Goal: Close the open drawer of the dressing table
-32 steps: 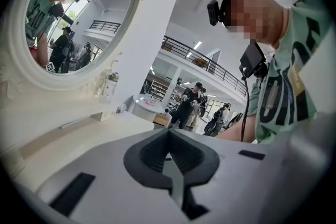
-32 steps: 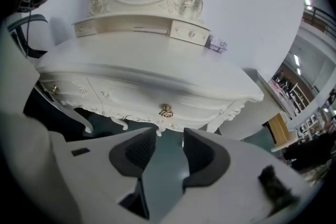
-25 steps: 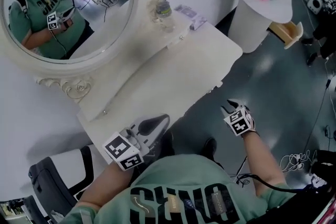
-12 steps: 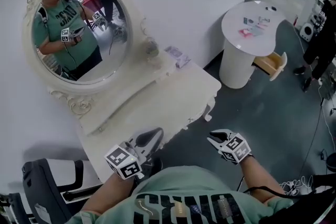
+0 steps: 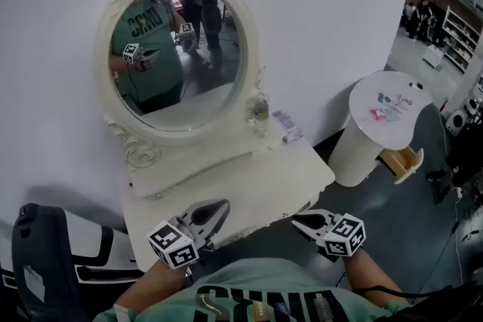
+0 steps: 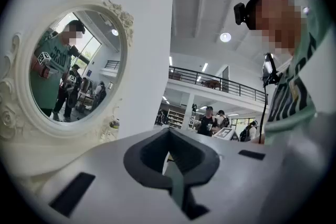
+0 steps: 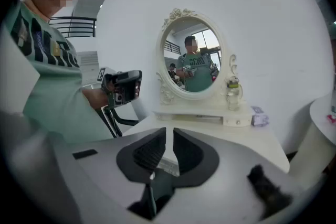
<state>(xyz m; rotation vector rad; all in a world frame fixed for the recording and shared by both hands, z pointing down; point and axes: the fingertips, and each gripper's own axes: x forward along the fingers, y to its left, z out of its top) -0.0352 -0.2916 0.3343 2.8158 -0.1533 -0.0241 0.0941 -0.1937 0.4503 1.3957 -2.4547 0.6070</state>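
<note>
Tabletop: dressing table [image 5: 249, 185]; bottle [image 5: 259, 115] at 1 o'clock.
Room: mirror [image 5: 177, 60] at 12, round stand [image 5: 392, 105] at 3.
Left gripper [image 5: 223, 205]: clenched, empty.
Right gripper [image 5: 296, 220]: just closing, slim gap, empty.

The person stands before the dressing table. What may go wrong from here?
1. A hard push on the dressing table may topple the bottle that stands on the narrow shelf beside the mirror.
2. The small box lies loose near the table's far corner and may shift or slide off if the table shakes.
</note>
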